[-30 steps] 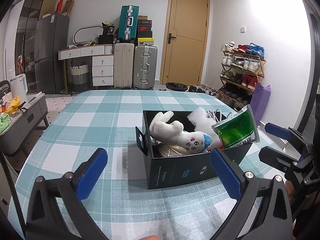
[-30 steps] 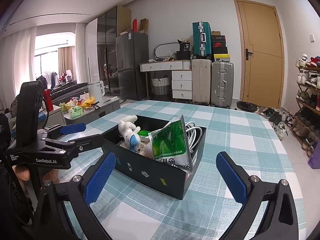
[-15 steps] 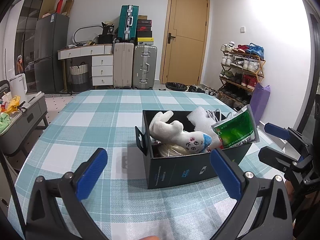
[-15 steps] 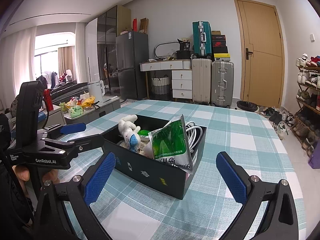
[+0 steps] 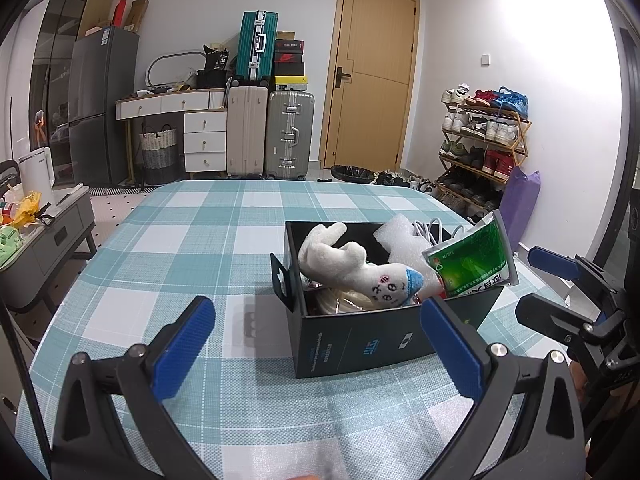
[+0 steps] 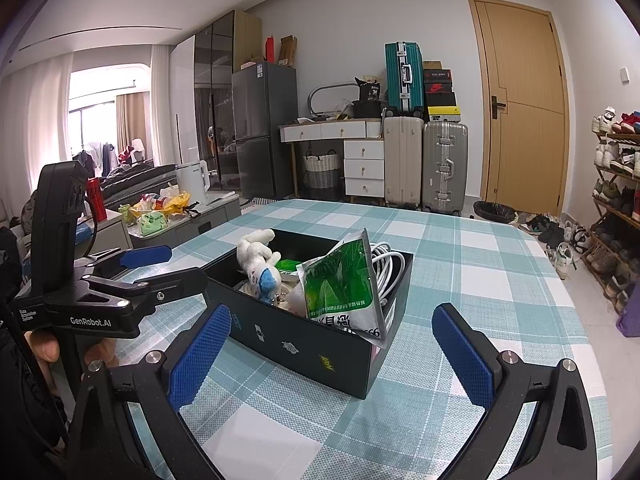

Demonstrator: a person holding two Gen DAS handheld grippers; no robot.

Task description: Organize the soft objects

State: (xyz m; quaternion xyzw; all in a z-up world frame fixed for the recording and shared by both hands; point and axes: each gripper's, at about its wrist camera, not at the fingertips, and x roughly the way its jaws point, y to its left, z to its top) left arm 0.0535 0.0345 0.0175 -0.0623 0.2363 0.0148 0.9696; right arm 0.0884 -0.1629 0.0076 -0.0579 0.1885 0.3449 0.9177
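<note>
Jaws wide on both grippers, left gripper [image 5: 316, 344] and right gripper [image 6: 332, 350], empty, just short of the black box [image 5: 360, 344] on the bench [image 5: 192, 248].
Plush toy [image 5: 360, 268] lies atop the box's contents: likely light, squashy, non-slip; pinch its mid-body. Green packet [image 6: 344, 284] leans at the box's corner, probably slicker.

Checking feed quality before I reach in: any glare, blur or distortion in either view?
Left wrist view: wall upper right blown out; black box and plush toy sharp; door frame bowed by fisheye. Right wrist view: bright window at left, green packet sharp, corners vignetted.
</note>
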